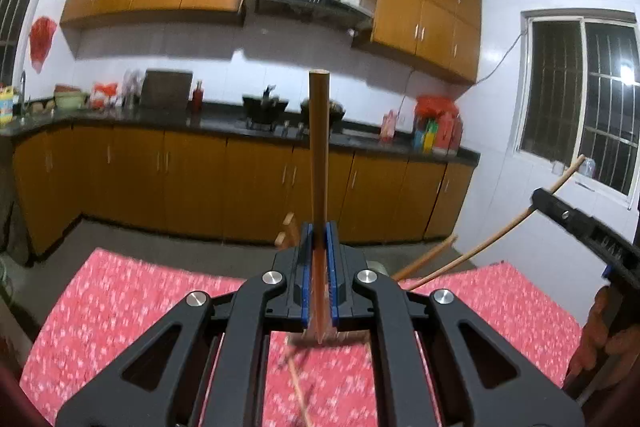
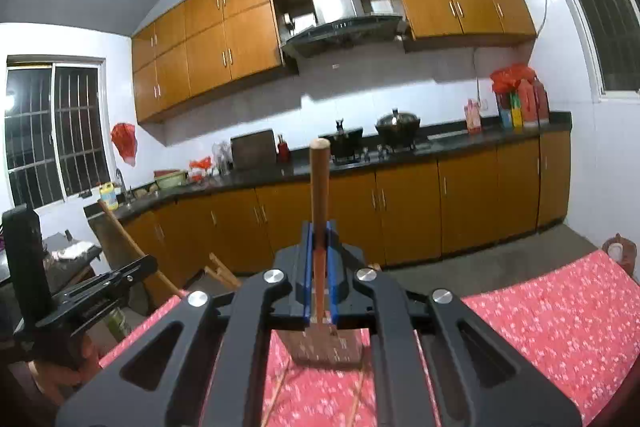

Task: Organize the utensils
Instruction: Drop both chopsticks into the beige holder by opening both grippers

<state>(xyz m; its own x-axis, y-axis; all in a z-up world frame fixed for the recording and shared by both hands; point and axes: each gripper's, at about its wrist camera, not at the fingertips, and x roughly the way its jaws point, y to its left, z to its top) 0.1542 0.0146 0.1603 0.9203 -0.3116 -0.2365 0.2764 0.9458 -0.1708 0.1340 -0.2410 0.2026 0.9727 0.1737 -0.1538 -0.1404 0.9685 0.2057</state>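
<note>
- Left gripper [image 1: 319,247] is clamped on an upright wooden-handled utensil [image 1: 319,147], above the red floral tablecloth [image 1: 120,307].
- Right gripper [image 2: 319,247] is clamped on a wooden spatula [image 2: 320,187], blade nearest the camera.

Both the left claw [image 1: 319,247] and right claw [image 2: 319,247] are clamped tight, pointing nearly level.
</note>
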